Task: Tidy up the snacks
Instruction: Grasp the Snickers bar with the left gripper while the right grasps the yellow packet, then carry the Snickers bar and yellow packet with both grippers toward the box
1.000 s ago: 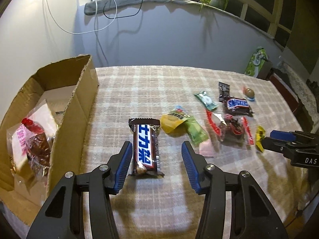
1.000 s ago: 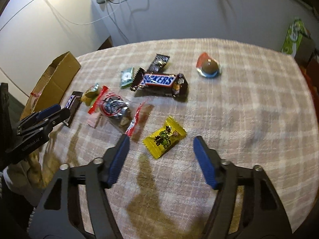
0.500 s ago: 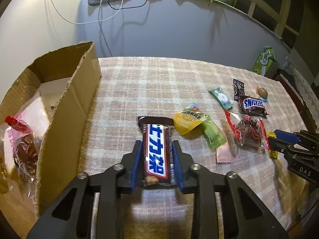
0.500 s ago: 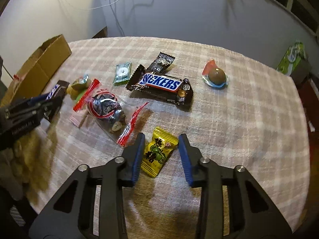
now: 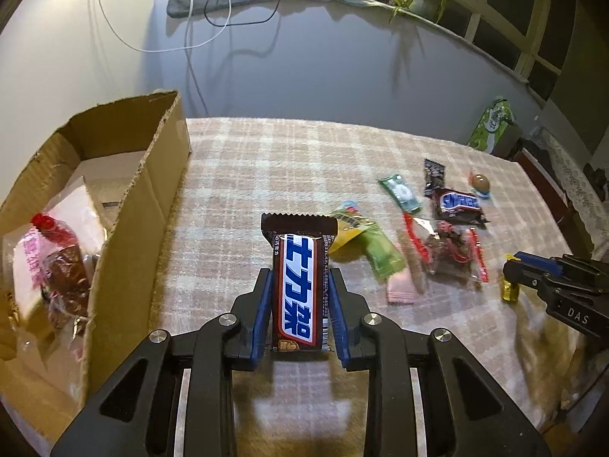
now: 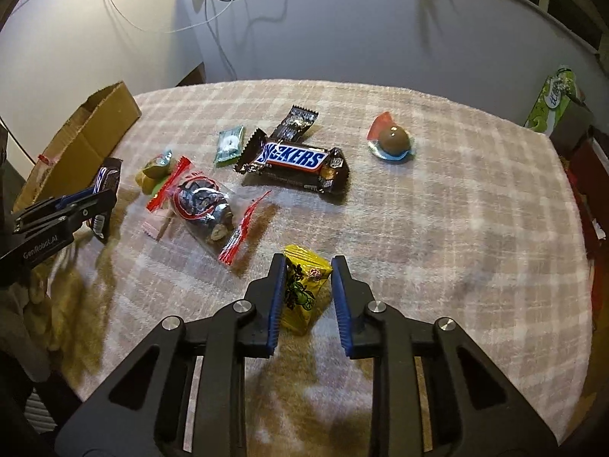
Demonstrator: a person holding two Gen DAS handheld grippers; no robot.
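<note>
1. A brown cardboard box [image 5: 125, 205] sits at the 9 o'clock side of the table [image 5: 266, 160], which has a pink checked cloth on it. A clear bag with a red tie [image 5: 57, 262] lies inside the box.
2. The left claw [image 5: 300, 312] is pinching a long brown chocolate bar with a blue and white label [image 5: 300, 278]. Its blue pads press on both long sides of the bar. The jaws have just been closing, and the bar is between them. The bar looks lifted a bit off the cloth.
3. At about 2 o'clock from that bar lie a yellow and green wrapper [image 5: 365, 236], a small pink packet [image 5: 399, 289] and a clear bag with red edges and dark nuts inside [image 5: 449, 247].
4. Further back, near 1 o'clock, are a brown Snickers bar [image 6: 297, 160], a small green packet [image 6: 228, 144], a small black packet [image 6: 297, 122] and a round brown chocolate ball on a blue and red wrapper [image 6: 394, 141].
5. The right claw [image 6: 308, 301] is pinching a small yellow candy packet with a green picture [image 6: 304, 289]. Its jaws have just been closing, with the packet between them. The packet is at the 6 o'clock edge of the table, well apart from the box.
</note>
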